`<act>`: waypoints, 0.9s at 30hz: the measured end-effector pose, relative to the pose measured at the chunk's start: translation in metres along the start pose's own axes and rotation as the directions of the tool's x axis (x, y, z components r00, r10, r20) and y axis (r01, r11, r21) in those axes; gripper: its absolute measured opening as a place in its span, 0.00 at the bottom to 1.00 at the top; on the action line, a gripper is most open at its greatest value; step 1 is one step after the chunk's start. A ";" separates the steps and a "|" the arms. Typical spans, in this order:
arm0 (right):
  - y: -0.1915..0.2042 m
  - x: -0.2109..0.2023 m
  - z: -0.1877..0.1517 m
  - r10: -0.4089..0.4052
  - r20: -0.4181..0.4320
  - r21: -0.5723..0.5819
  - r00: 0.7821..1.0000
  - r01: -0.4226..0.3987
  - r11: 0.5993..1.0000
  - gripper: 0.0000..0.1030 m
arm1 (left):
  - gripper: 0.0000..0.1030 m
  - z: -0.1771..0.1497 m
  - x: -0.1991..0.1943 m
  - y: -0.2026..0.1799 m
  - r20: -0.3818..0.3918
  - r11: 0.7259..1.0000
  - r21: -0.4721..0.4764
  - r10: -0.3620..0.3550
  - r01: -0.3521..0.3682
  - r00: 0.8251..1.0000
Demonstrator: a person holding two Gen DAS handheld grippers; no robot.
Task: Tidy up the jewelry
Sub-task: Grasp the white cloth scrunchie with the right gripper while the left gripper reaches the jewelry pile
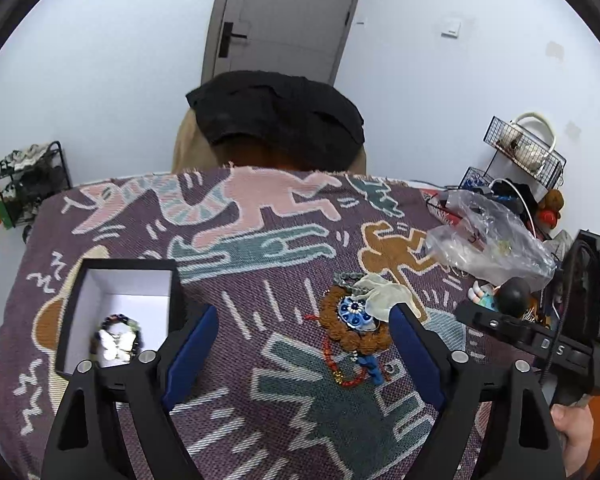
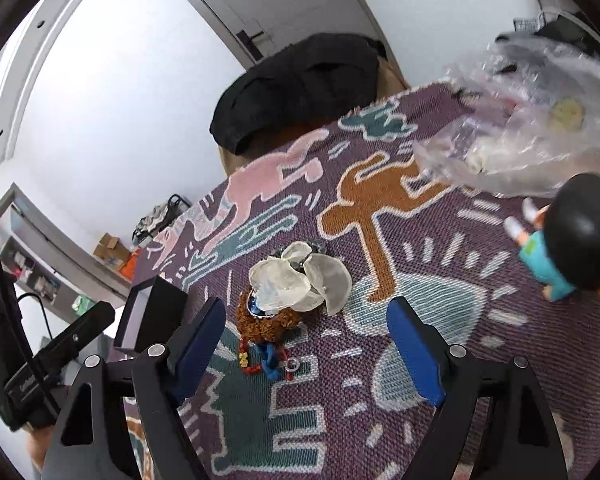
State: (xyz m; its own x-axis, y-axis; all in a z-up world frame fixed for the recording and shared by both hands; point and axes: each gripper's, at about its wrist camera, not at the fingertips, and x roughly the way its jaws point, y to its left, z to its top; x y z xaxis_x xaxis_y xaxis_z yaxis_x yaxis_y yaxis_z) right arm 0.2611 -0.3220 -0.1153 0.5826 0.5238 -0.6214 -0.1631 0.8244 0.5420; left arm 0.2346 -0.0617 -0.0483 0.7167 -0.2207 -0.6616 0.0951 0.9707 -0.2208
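Patterned woven table cover [image 1: 260,360], white-walled room: jewelry heap [image 2: 276,320] at centre, translucent shell-petal piece [image 2: 300,280] on brown beaded coil, red strand at 6 o'clock—light, limp, probably brittle; grip the strand; left gripper [image 1: 304,320] and right gripper [image 2: 306,320] both spread, empty; black gift box [image 1: 120,312] at 9 o'clock.

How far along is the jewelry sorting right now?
Done: a beaded bracelet already lies in the black box. In hand: nothing; the left gripper and right gripper are both open. Left: the brown wreath-like piece, white petal piece and red bead string on the blanket.
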 end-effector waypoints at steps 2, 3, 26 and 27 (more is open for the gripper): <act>0.000 0.013 0.003 0.017 -0.031 0.011 0.999 -0.017 1.000 0.74 | 0.79 0.000 0.007 -0.001 -0.014 1.000 0.001 -0.001 0.001 1.000; 0.001 0.018 0.005 0.015 -0.040 0.012 0.999 -0.015 1.000 0.72 | 0.78 0.000 0.010 -0.002 -0.018 1.000 0.002 -0.002 0.002 1.000; 0.002 0.010 0.014 0.040 0.034 0.001 0.999 -0.040 0.999 0.03 | 0.51 -0.002 0.067 0.003 -0.143 0.996 -0.066 -0.073 0.064 0.987; 0.001 0.007 0.014 0.040 0.041 0.001 0.998 -0.040 0.999 0.03 | 0.48 -0.002 0.069 0.003 -0.147 0.995 -0.068 -0.075 0.066 0.986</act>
State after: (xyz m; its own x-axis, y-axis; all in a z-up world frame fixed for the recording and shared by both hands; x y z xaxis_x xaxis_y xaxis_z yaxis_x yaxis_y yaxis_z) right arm 0.2759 -0.3205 -0.1110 0.6079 0.5468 -0.5757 -0.1851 0.8027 0.5669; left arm 0.2825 -0.0746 -0.0961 0.5980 -0.3049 -0.7412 0.0949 0.9452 -0.3122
